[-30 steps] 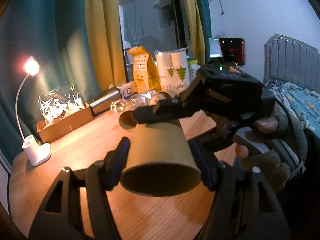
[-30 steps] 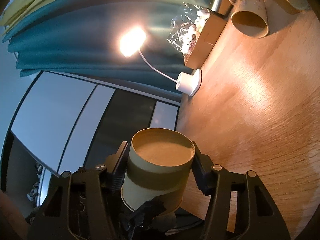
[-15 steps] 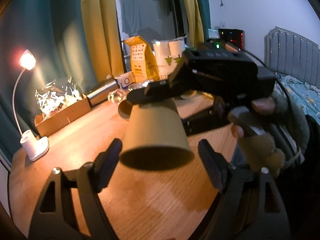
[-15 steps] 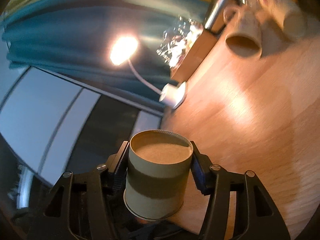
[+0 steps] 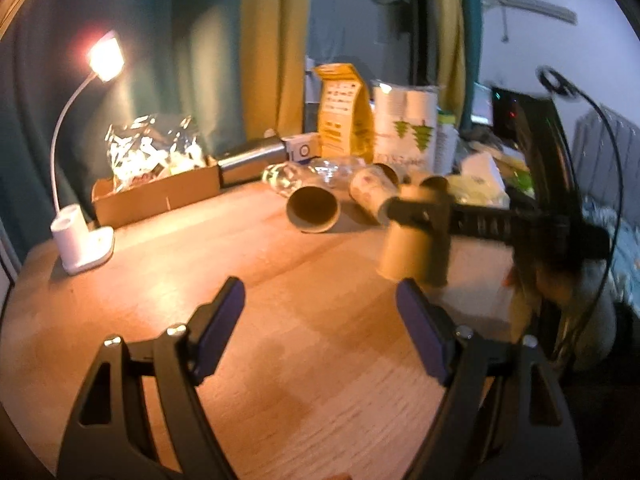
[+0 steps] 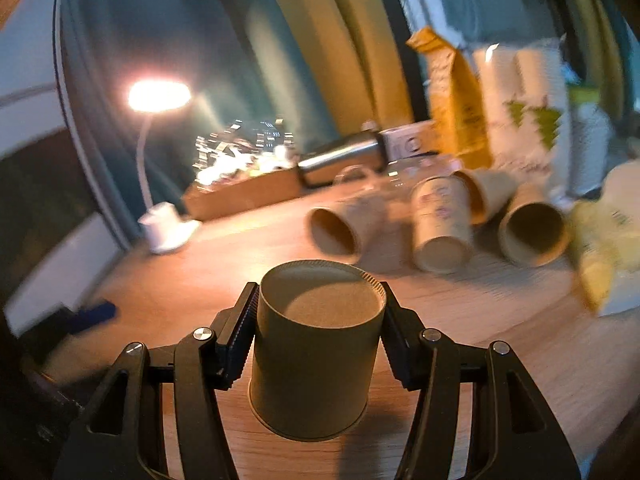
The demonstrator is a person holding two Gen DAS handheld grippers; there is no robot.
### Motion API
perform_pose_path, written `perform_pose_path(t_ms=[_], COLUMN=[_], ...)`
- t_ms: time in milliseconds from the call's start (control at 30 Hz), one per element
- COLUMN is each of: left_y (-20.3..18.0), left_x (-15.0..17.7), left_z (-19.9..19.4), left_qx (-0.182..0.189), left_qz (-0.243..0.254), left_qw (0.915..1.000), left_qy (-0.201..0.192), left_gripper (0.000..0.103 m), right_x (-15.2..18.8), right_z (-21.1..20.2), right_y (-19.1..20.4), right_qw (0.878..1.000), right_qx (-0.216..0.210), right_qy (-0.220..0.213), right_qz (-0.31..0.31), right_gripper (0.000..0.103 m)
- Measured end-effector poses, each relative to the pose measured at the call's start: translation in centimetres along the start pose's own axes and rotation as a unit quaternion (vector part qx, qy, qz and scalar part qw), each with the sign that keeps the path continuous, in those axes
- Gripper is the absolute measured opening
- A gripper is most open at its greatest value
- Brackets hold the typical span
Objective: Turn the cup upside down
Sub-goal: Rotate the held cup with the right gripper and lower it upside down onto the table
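A brown paper cup [image 6: 316,352] is upside down, base up, between the fingers of my right gripper [image 6: 318,320], which is shut on it. Its rim is at or just above the wooden table [image 6: 500,320]; I cannot tell if it touches. In the left wrist view the same cup [image 5: 412,252] shows at the right, held by the blurred right gripper [image 5: 420,212]. My left gripper [image 5: 320,320] is open and empty, low over the table [image 5: 280,280], left of the cup.
Several paper cups [image 5: 314,210] lie on their sides at the back, with a steel flask [image 5: 250,158], a cardboard tray [image 5: 160,196], a yellow bag [image 5: 344,112] and a paper roll pack [image 5: 408,128]. A lit desk lamp [image 5: 80,236] stands at the left.
My left gripper has let go of the cup, opened wide and drawn back. My right gripper has turned the cup base up and carried it down toward the table.
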State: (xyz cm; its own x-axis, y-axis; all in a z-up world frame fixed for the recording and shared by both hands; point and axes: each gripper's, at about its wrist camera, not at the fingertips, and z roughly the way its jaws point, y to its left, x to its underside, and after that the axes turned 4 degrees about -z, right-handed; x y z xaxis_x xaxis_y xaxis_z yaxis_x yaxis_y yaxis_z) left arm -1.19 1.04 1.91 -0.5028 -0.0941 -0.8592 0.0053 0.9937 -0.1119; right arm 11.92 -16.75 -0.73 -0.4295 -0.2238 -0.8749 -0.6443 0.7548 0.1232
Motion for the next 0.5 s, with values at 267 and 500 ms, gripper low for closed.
perform_pose_path(t_ms=[267, 500], left_y=[0.5, 1.1], left_x=[0.0, -0.2], left_z=[2.8, 2.6], left_qx=[-0.004, -0.020], left_qz=[-0.034, -0.063], left_qw=[0.9994, 0.9977], left_qy=[0.002, -0.018], left_gripper=[0.080, 0.081], right_x=[1.2, 1.5], right_z=[0.7, 0.8], right_y=[-0.3, 0.5], right_qw=[0.995, 0.995], right_qx=[0.077, 0.074], right_qy=[-0.013, -0.015], right_qz=[-0.058, -0.070], right_gripper=[0.060, 0.060])
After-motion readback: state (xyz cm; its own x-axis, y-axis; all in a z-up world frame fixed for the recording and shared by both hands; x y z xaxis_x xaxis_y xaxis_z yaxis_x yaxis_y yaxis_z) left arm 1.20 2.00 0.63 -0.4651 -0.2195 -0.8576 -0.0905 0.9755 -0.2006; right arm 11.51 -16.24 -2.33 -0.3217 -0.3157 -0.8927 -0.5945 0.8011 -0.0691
